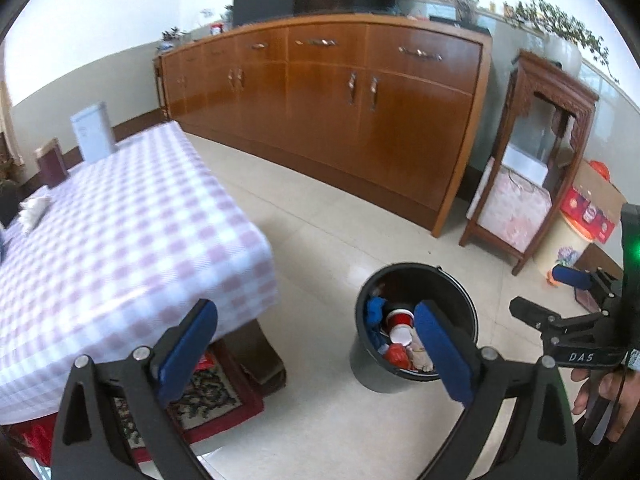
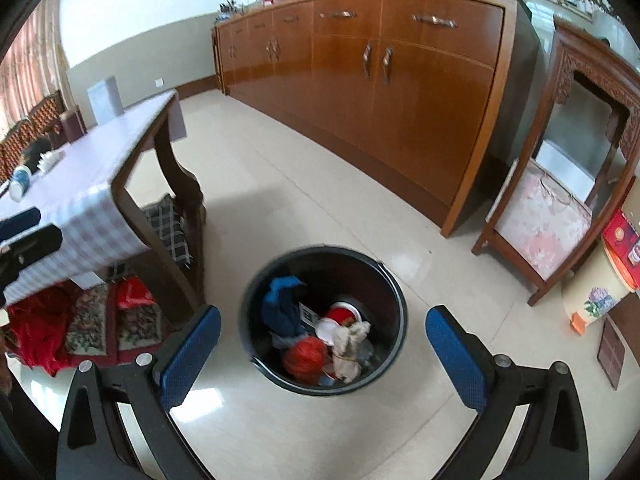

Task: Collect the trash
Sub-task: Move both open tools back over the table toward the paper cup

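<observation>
A: Pale floor tiles (image 1: 320,220), long wooden cabinet (image 1: 340,92) behind. Left view?

B: My left claw (image 1: 316,344) spread wide, nothing in it. Checked surface (image 1: 120,220) at left; black bin (image 1: 416,320) on the floor, trash inside.

A: Right view?

B: My right claw (image 2: 323,348) also apart, empty, above the bin (image 2: 324,320). Red cup (image 2: 340,316), blue cloth (image 2: 282,304) in it.
</observation>
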